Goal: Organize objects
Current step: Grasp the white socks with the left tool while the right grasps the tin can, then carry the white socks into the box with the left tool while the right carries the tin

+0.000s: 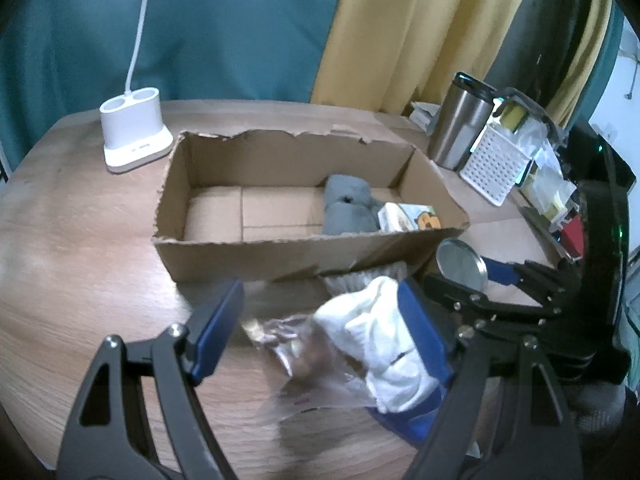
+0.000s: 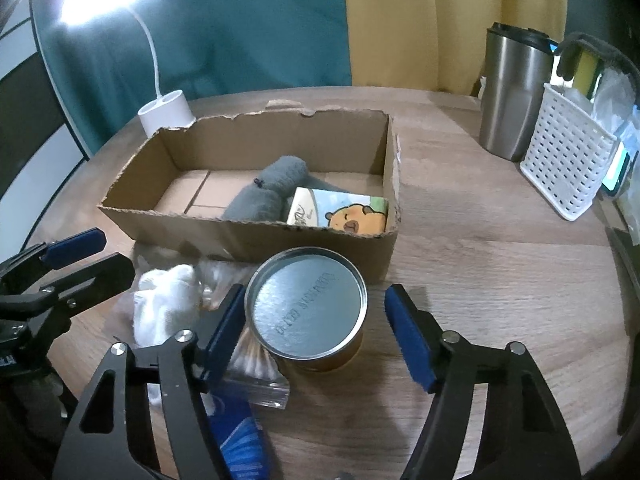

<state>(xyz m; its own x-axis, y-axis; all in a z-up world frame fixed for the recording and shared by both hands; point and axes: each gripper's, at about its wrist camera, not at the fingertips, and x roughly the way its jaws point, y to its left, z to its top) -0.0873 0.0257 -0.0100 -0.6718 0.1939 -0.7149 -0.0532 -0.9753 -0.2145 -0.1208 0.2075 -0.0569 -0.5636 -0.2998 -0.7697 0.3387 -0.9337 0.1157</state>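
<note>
A round tin can (image 2: 306, 312) with a silver lid stands on the wooden table in front of a cardboard box (image 2: 248, 236). My right gripper (image 2: 316, 292) straddles the can; its left pad is at the can's side and a gap shows at the right pad (image 2: 408, 340). My left gripper (image 1: 320, 292) is open around a white rolled cloth bundle (image 1: 376, 344), which leans on the right finger (image 1: 424, 336) and lies on a clear plastic bag (image 1: 304, 360). Inside the box lie a grey rolled cloth (image 2: 272, 192) and a tissue pack (image 2: 344, 212) with a cartoon bear.
A steel tumbler (image 2: 512, 96) and a white perforated basket (image 2: 568, 168) stand at the right. A white lamp base (image 1: 134, 136) sits left of the box. A clear case of cotton swabs (image 2: 252, 368) and a blue packet (image 2: 240, 440) lie under the right gripper's left finger.
</note>
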